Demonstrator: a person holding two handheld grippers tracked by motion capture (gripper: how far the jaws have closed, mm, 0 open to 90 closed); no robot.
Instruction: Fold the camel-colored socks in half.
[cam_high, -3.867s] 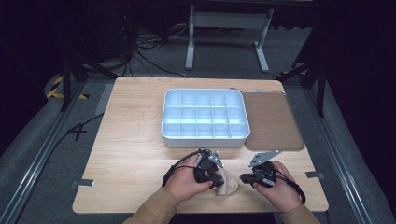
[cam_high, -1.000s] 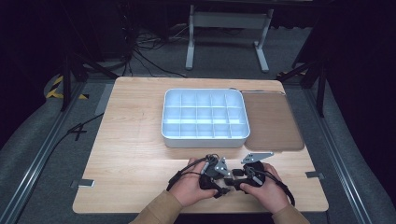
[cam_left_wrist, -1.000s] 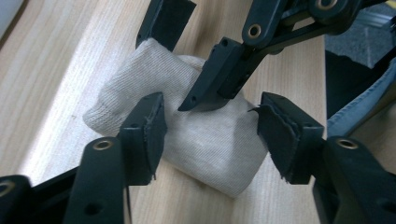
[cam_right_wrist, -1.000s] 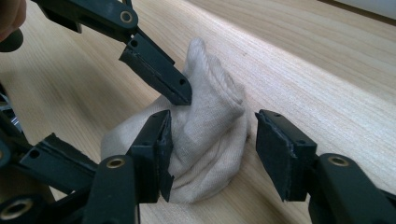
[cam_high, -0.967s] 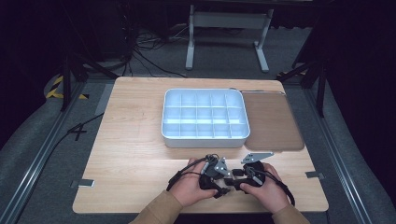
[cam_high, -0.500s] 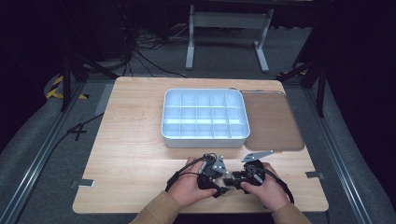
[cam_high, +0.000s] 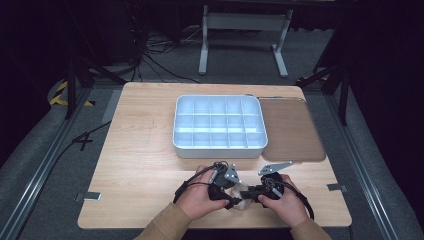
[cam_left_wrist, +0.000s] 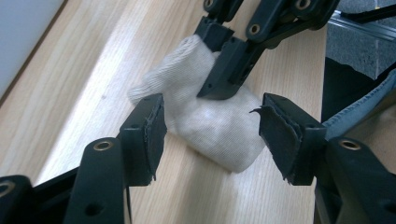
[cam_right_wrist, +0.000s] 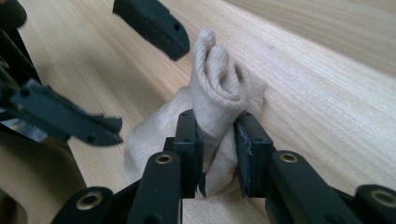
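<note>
A beige sock (cam_high: 243, 201) lies bunched on the wooden table (cam_high: 145, 150) near its front edge, between both hands. In the right gripper view my right gripper (cam_right_wrist: 217, 147) is shut on a rolled fold of the sock (cam_right_wrist: 217, 88); its jaws have just been closing with the cloth between them. My left gripper (cam_left_wrist: 210, 133) stands open, its pads on either side of the sock (cam_left_wrist: 210, 123) and apart from it. The right gripper's jaws (cam_left_wrist: 229, 65) reach into the cloth from the far side. In the high view the left gripper (cam_high: 231, 196) and right gripper (cam_high: 253, 194) nearly meet.
A white tray (cam_high: 219, 146) with several empty compartments stands in the middle of the table. A brown mat (cam_high: 291, 129) lies to its right. A metal stand and cables sit on the floor beyond the table's far edge.
The right hand has come in toward the left hand since the oldest frame, and the sock is now mostly covered between the two grippers. Over the last second both hands stay put.
</note>
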